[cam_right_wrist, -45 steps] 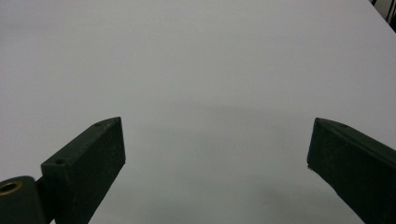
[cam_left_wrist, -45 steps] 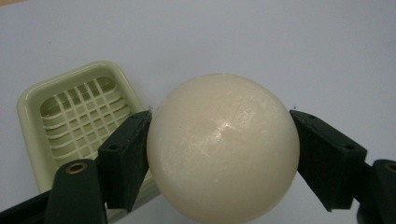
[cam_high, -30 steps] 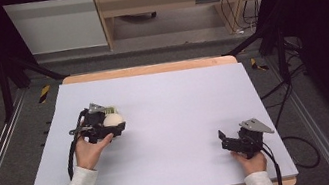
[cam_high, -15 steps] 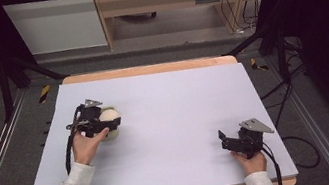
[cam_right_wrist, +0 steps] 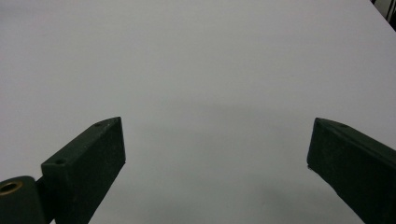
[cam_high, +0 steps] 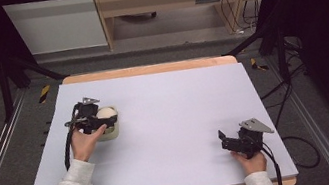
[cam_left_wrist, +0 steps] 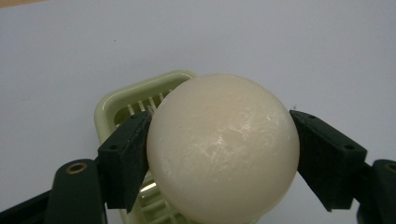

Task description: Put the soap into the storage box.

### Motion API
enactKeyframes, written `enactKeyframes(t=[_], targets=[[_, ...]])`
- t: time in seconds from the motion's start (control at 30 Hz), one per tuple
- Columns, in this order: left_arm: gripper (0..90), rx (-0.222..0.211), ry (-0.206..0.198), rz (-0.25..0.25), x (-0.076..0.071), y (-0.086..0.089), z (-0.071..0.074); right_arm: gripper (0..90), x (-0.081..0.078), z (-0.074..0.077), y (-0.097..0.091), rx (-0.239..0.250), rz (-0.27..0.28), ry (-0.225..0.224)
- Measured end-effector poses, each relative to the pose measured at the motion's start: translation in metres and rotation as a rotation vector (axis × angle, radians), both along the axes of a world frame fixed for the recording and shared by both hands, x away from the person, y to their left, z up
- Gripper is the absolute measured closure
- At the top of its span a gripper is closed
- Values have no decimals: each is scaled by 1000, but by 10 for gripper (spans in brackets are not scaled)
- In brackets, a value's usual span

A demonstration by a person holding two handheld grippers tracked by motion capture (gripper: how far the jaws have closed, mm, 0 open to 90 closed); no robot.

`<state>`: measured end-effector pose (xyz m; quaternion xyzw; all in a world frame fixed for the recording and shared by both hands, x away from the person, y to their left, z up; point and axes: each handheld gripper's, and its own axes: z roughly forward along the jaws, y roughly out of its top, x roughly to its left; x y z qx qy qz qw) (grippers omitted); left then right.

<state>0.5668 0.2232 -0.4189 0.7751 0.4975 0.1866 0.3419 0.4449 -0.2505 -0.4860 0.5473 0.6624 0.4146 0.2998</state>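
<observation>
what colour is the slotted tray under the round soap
Pale green; the slotted tray shows best in the left gripper view.

A smooth, cream-white ball [cam_left_wrist: 223, 149] with a faintly scuffed, glossy surface sits clamped between the two black jaws of the left tool [cam_left_wrist: 219, 154]. It hangs just above a pale green slotted dish [cam_left_wrist: 135, 105], which lies flat on the left part of the desk [cam_high: 182, 120].
</observation>
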Motion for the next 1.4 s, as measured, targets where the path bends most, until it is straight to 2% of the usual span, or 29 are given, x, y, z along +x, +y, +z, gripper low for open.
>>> enactKeyframes(t=[0.1,0.5,1.4], targets=[[242,11,5,10,4,3,-3,47,0,0,-1,6,-3,3],[242,51,16,13,7,4,-8,47,0,0,0,2,-1,2],[241,85,63,30,13,8,-24,46,0,0,0,4,-1,4]])
